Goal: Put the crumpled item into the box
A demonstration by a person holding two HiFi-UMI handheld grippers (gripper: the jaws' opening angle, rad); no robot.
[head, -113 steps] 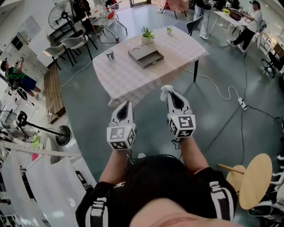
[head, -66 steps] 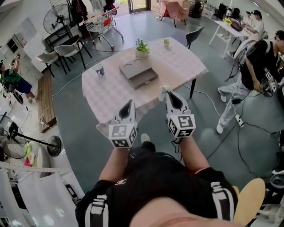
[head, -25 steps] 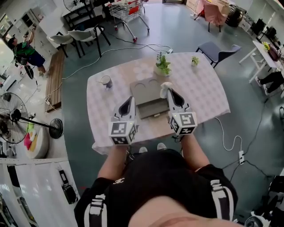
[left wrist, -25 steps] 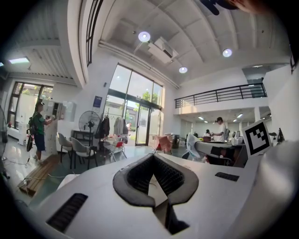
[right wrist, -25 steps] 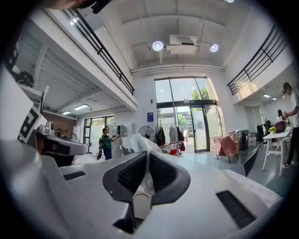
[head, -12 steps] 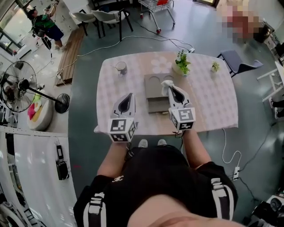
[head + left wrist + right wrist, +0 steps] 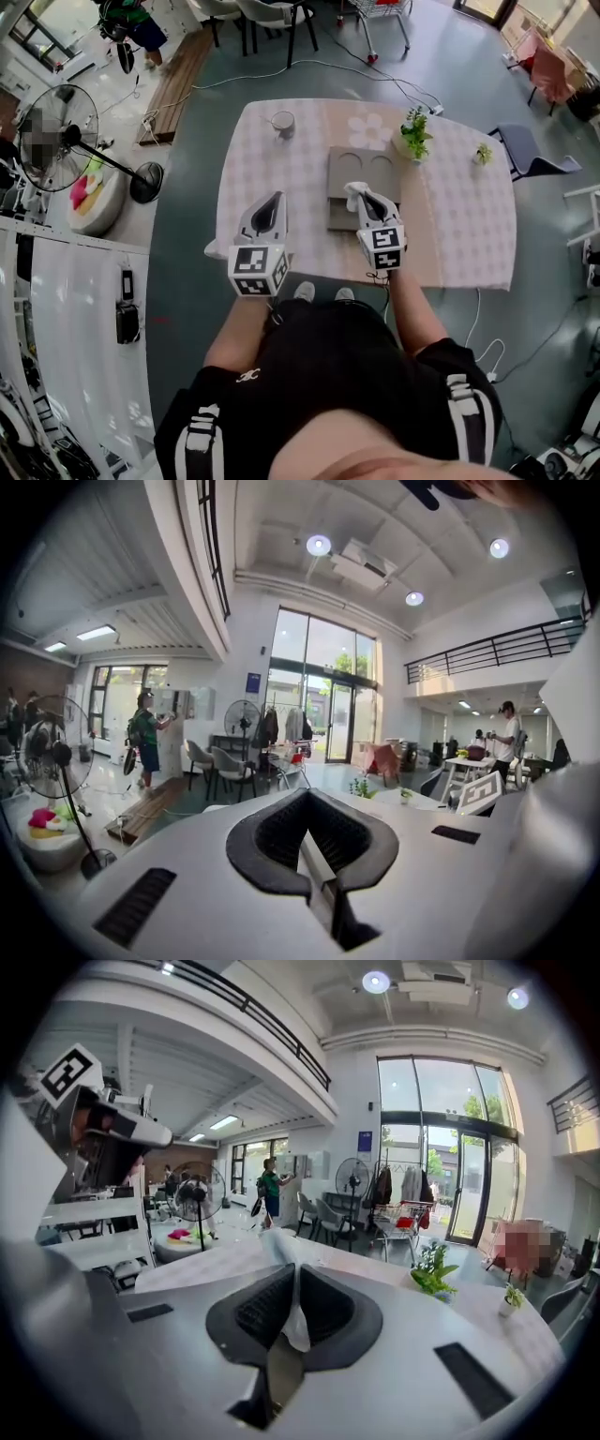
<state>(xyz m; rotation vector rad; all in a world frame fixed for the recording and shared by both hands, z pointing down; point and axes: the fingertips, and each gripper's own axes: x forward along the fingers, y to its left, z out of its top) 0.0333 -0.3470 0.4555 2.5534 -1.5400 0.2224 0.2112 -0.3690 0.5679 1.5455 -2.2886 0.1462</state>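
In the head view a grey box (image 7: 352,167) with two round recesses in its top stands on the checked table (image 7: 262,159). My right gripper (image 7: 360,193) hovers over the box's near part, shut on a crumpled white item (image 7: 352,190) that sticks out past the tips. The right gripper view shows the crumpled white item (image 7: 282,1245) pinched between the dark pads, right gripper (image 7: 281,1262). My left gripper (image 7: 273,199) is over the table's near left part, left of the box, shut with nothing in it; left gripper (image 7: 307,799) points out across the room.
On the table stand a cup (image 7: 282,122) at the far left, a potted plant (image 7: 414,137) right of the box and a smaller plant (image 7: 483,153). A standing fan (image 7: 66,141) is on the floor to the left and a chair (image 7: 525,150) to the right.
The person has walked up to the table; it was several steps away and now lies right below. The right gripper has kept hold of the white item and now hangs over the box.
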